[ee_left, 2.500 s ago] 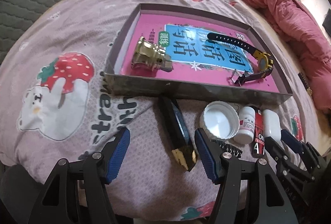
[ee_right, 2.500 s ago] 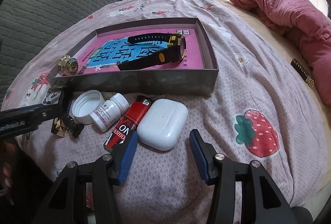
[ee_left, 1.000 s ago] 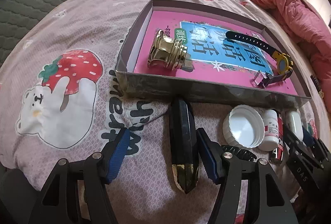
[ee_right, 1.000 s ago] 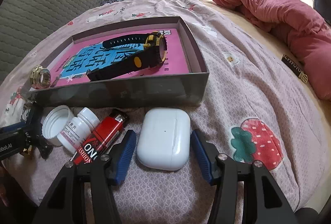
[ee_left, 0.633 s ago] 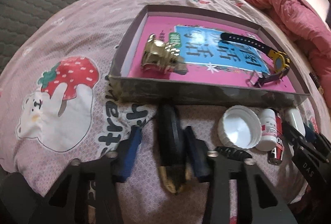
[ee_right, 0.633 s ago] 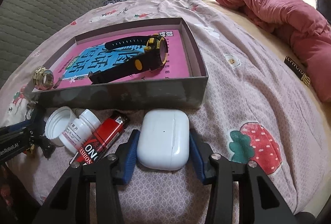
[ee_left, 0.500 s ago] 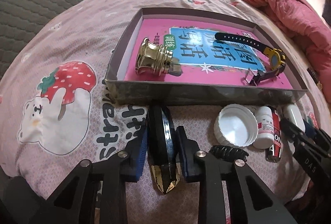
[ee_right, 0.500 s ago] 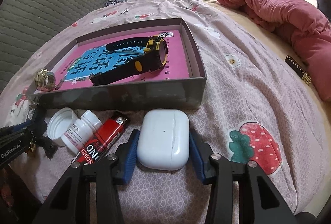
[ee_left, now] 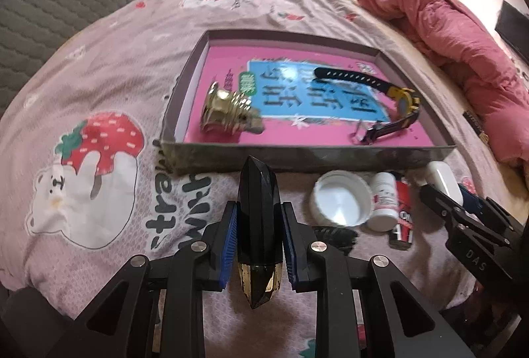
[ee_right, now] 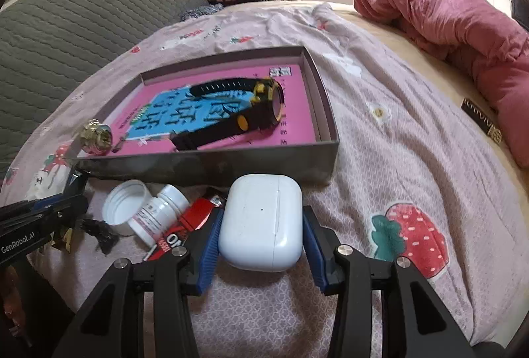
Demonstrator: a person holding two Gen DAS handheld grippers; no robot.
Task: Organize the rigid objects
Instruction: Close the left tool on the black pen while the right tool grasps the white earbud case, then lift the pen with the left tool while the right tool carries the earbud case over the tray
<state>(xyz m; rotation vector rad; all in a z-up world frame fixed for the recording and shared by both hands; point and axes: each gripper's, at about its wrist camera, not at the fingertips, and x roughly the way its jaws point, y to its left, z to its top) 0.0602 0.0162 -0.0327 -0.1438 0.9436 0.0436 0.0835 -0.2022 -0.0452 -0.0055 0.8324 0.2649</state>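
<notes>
A black faceted bottle with a gold tip [ee_left: 258, 192] sits between the blue pads of my left gripper [ee_left: 258, 209]. The jaws are closing the last bit, both pads press its sides, and it is raised slightly off the bedspread. In the right wrist view a white earbud case [ee_right: 264, 209] lies on the bedspread. My right gripper [ee_right: 261, 219] is shut on it, a pad against each side. Just beyond both stands a shallow grey box [ee_left: 297, 156] with a pink printed floor. It holds a gold knob [ee_left: 228, 110] and a black and yellow watch [ee_left: 400, 100].
Along the box's front wall lie a white cap [ee_left: 342, 202], a white pill bottle [ee_left: 383, 202], a red lighter [ee_left: 403, 215] and a black hair clip [ee_left: 334, 235]. A pink quilt [ee_right: 463, 27] is heaped at the right, and a grey headboard [ee_right: 82, 20] stands at the left.
My left gripper has shut on the black bottle and lifted it a little. My right gripper has shut on the white case, which has stayed in place.
</notes>
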